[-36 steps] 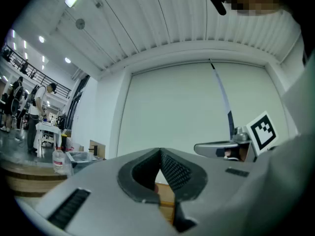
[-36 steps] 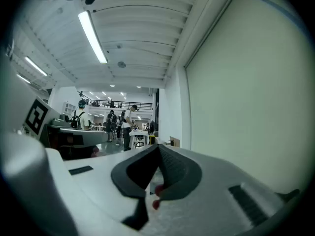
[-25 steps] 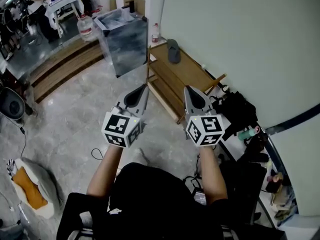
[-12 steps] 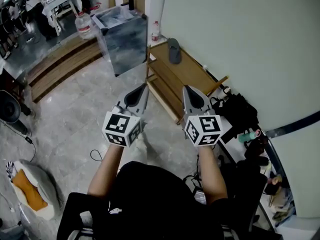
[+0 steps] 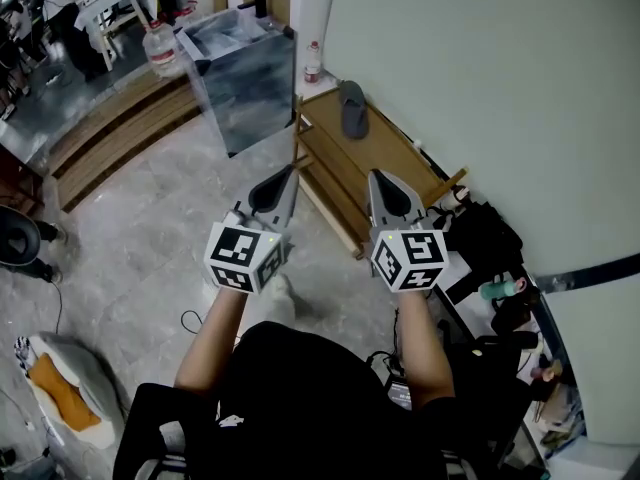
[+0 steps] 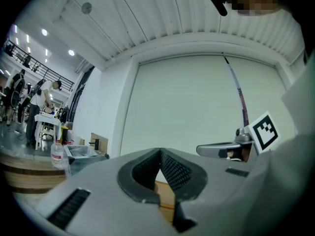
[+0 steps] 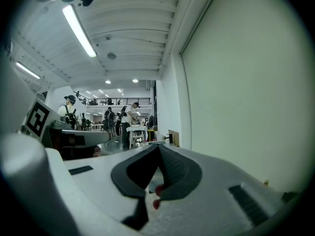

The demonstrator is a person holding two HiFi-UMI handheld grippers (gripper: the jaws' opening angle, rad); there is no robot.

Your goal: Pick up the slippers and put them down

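Slipper (image 5: 352, 109) on wood rack (image 5: 395, 150) top | L claw (image 5: 289, 173) closed, holds nothing | R claw (image 5: 375, 177) closed, holds nothing

Grey slipper (image 5: 351, 108), brown wooden rack (image 5: 388, 154), grey marbled floor (image 5: 150, 230).

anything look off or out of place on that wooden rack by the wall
A single grey slipper lies alone on top of the wooden rack, askew to its edges, and no second one is in view. Nothing looks spilled or broken.
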